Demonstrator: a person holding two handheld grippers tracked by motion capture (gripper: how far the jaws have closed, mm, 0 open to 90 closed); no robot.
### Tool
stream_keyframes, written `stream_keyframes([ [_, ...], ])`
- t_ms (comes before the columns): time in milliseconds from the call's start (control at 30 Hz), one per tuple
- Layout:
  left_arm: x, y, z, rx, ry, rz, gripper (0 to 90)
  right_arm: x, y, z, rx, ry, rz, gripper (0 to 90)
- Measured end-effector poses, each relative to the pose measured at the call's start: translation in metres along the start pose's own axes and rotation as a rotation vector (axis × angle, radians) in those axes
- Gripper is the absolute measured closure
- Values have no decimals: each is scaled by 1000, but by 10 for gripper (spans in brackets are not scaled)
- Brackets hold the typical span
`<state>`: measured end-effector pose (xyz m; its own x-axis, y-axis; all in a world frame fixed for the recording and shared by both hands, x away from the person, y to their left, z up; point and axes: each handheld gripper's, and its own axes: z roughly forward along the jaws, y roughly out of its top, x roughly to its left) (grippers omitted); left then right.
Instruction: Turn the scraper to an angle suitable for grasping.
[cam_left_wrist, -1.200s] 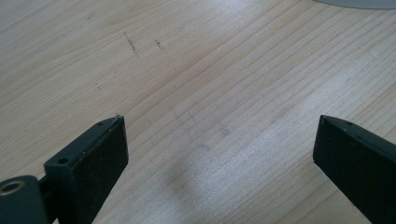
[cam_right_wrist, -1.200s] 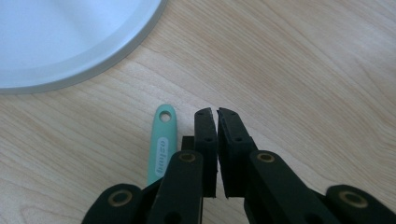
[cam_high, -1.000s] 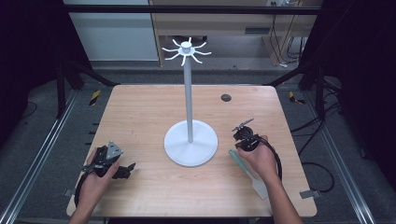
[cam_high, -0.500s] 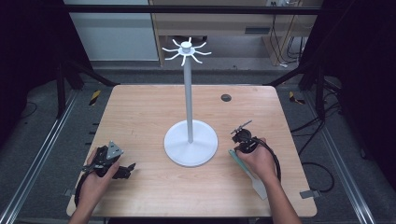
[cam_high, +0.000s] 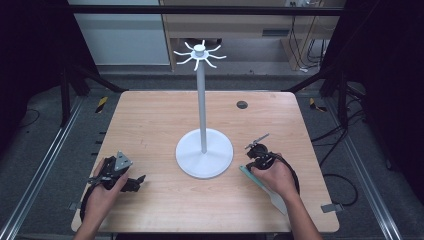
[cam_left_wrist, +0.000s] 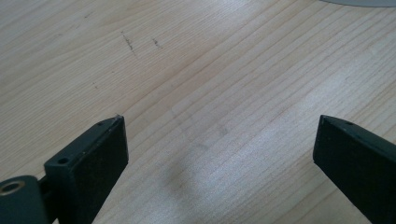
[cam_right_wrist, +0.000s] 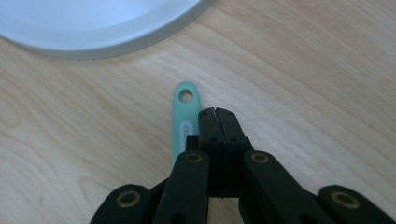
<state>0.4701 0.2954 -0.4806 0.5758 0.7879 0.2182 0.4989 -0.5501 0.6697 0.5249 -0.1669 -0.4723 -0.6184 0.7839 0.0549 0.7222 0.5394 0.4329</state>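
Although it lies flat on the tabletop, the mint-green spatula looks light, thin and smooth, likely to skid if nudged. It sits near the front right, beside the white stand's base, its hanging hole pointing toward that base. I'd take hold of the stiff handle just behind the hole, edge to edge. My right gripper rests just beside the handle, its fingers clenched together on nothing. My left gripper, well apart at the near left, has its fingers spread wide over bare wood.
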Motion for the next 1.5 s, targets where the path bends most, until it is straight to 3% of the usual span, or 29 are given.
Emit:
stream_keyframes([
  [133,0,0,0,0,0,-1,30,9,-1,-1,4,36,-23,900],
  [267,0,0,0,1,0,-1,30,15,-1,-1,10,31,-59,900],
  [400,0,0,0,1,0,0,30,19,2,-7,-2,-15,-91,793],
  [733,0,0,0,1,-2,0,30,28,7,-12,35,-24,-136,637],
  [1233,-1,0,0,8,-6,5,30,35,8,-3,124,-28,-154,647],
  [1500,-1,1,0,8,-6,5,30,35,8,2,142,-26,-162,688],
])
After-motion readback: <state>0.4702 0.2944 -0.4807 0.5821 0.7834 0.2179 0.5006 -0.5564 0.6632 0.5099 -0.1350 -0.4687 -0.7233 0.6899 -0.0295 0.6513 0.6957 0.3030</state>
